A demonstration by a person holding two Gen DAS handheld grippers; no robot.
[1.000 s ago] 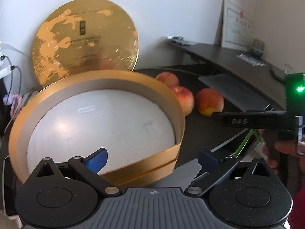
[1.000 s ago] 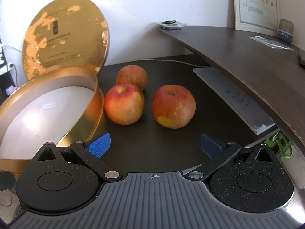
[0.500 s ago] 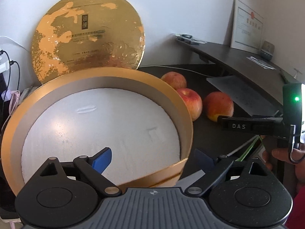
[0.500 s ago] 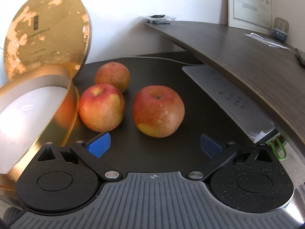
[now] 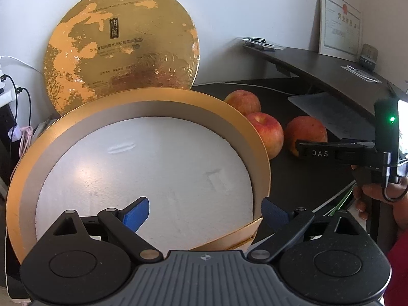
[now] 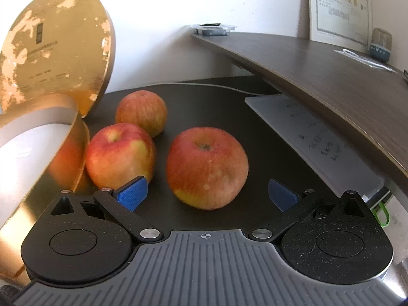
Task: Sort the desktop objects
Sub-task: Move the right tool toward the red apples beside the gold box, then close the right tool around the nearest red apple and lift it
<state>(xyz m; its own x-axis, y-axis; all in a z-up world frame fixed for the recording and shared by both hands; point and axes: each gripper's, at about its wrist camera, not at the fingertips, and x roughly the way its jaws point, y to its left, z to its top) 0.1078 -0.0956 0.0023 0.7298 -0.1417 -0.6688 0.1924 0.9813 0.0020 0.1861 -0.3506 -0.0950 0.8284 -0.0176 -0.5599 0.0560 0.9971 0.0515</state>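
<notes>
Right gripper [image 6: 206, 193] nearer red-yellow apple [image 6: 207, 167], fingers spread.

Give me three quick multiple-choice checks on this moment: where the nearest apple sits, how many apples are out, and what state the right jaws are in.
1. Where is the nearest apple?
A. inside the gold box
B. on the dark desk ahead of the right gripper
C. on the upper shelf

2. How many apples lie on the desk?
A. two
B. three
C. four

3. The right gripper is:
A. open, holding nothing
B. shut on an apple
C. shut on the lid

Answers: 1 B, the apple rests on the dark desk just beyond the jaws. 2 B, three are visible beside the gold box. 3 A, both pads stand wide apart, touching nothing.
</notes>
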